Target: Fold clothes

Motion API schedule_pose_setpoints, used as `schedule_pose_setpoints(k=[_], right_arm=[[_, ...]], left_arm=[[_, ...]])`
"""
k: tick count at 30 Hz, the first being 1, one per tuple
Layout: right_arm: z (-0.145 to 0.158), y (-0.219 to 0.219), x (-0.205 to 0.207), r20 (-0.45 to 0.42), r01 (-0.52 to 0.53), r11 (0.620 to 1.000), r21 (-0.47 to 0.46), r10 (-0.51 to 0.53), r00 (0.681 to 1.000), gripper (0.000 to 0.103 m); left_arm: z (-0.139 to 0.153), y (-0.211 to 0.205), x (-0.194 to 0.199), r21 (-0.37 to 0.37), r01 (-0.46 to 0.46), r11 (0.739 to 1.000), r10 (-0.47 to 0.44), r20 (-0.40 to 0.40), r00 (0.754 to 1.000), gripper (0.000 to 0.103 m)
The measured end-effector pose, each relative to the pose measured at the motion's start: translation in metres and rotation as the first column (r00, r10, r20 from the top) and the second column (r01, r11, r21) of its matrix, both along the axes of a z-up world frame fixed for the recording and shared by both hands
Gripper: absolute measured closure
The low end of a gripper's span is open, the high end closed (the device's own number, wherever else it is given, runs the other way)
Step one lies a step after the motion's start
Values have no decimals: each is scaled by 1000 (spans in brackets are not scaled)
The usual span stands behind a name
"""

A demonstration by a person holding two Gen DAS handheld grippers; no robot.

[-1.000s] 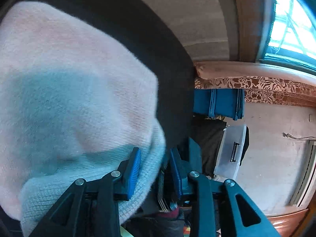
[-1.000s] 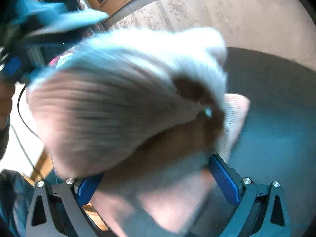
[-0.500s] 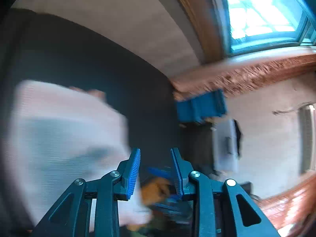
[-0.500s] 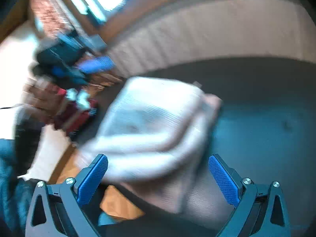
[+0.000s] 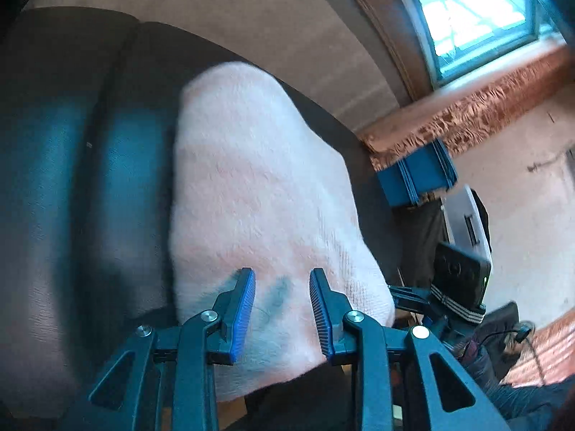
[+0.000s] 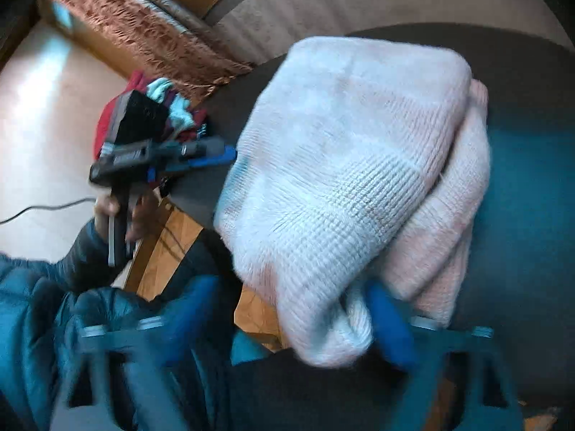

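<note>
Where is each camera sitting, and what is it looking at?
Left wrist: on the left tongs, looking along its blue fingers at the folded pink sweater on the dark sofa; no body shows.
Right wrist: on the right tongs, blurred and closing, looking at the sweater; the left hand and sleeve show.
Both share the sweater, the sofa and each other's tongs.

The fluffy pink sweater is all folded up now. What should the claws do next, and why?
Probably the right claw should finish pinching the near edge of the pink sweater. Its jaws are closing with that edge between them, and the sweater hangs over the front of the dark cushion. A firm hold would let it slide the bundle further on. The left claw holds nothing.
</note>
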State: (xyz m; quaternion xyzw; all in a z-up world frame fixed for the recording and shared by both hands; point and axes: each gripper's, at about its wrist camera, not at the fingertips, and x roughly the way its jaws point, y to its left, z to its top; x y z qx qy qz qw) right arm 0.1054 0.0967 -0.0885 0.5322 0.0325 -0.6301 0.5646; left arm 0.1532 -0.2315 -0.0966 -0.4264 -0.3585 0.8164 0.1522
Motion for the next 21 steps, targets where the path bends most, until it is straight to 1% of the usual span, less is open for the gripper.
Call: schedule_pose_setpoints(k=[1,2,3,4,5,6,7,8,9,10,11,12,13,15,16,18,19,20,21], right_arm=[[2,-8,-3,-13,20,1000,15,-20,1000,74],[6,-15,-7,-28,39,999,21,-38,999,81],[23,-14,-11,-51,55,998,-9,-56,997,82],[41,1,-16,-64,72,996,-43,-74,995,82],[45,8,-18,-84,82,996,-27,-84,993,82],[37,14,-20,-139,92,993,70,-82,987,82],[27,20,-22,-180,107,981,164,-77,981,82],[12,24,-24,-177,119,966,230,-79,981,82],[5,28,-26,-160,133,962,241,-96,983,78],[-2,33,-27,-143,146,957,252,-112,983,77],[-5,38,-29,-123,159,956,249,-131,984,71],[4,42,-30,-99,169,966,196,-152,983,69],[17,46,-32,-93,180,974,136,-168,981,67],[45,60,-42,-91,222,975,9,-220,971,46],[52,62,-48,-88,242,969,-39,-245,966,42],[67,64,-61,-76,280,951,-130,-291,954,41],[67,57,-68,-59,290,943,-161,-302,951,41],[62,45,-76,-45,296,939,-176,-308,950,41],[50,26,-84,-39,306,938,-165,-316,948,41]], left_arm=[[-1,6,0,8,18,1000,-18,-17,1000,73],[-1,12,-1,-2,45,999,-45,-34,998,73],[-1,19,-2,-17,71,997,-72,-47,996,73],[-4,27,-2,-49,94,994,-96,-42,994,73],[-9,33,-3,-50,121,991,-122,-34,992,73],[-17,40,-5,-49,153,987,-154,-17,988,73],[-27,44,-7,-61,170,984,-169,19,985,73],[-37,48,-9,-69,185,980,-182,50,982,81],[-41,50,-10,-61,191,980,-188,51,981,84],[-44,52,-11,-55,195,979,-193,52,980,84],[-41,53,-11,-64,190,980,-187,53,981,83],[-38,54,-10,-80,191,978,-187,49,981,81],[-34,55,-9,-96,192,977,-188,45,981,81],[-30,59,-7,-119,200,973,-196,40,980,78],[-30,59,-7,-119,199,973,-196,37,980,77],[-29,58,-8,-118,198,973,-195,32,980,76],[-29,58,-7,-110,190,976,-188,32,982,76],[-30,58,-5,-102,183,978,-180,31,983,76],[-29,59,-2,-95,177,980,-175,23,984,75]])
